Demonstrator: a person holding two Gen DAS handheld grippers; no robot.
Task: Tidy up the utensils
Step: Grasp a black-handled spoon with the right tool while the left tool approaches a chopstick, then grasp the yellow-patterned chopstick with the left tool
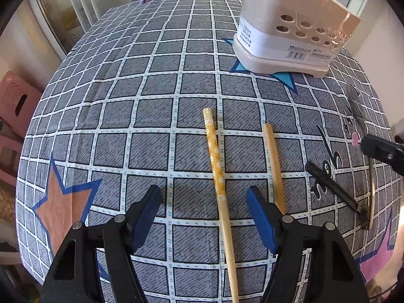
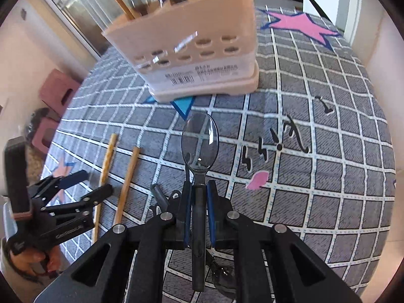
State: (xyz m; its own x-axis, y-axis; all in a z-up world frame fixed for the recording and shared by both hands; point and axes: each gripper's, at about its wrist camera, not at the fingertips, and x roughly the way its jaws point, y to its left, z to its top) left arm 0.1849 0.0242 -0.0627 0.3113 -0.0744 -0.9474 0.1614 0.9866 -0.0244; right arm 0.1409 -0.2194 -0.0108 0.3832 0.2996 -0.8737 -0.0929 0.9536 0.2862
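At 12 o'clock on the tabletop [image 2: 315,176]: utensil holder [image 2: 197,58] standing | right tongs [image 2: 199,197] clamping grey spoon [image 2: 200,144] by its handle, bowl pointing at holder | left tongs [image 1: 204,202] gaping wide, straddling patterned chopstick [image 1: 217,166], plain chopstick [image 1: 274,166] lying at 3 o'clock | risk: spoon pivoting in the narrow grip, catching the rim.

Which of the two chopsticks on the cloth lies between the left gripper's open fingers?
The flower-patterned chopstick; the plain chopstick lies outside the left gripper.
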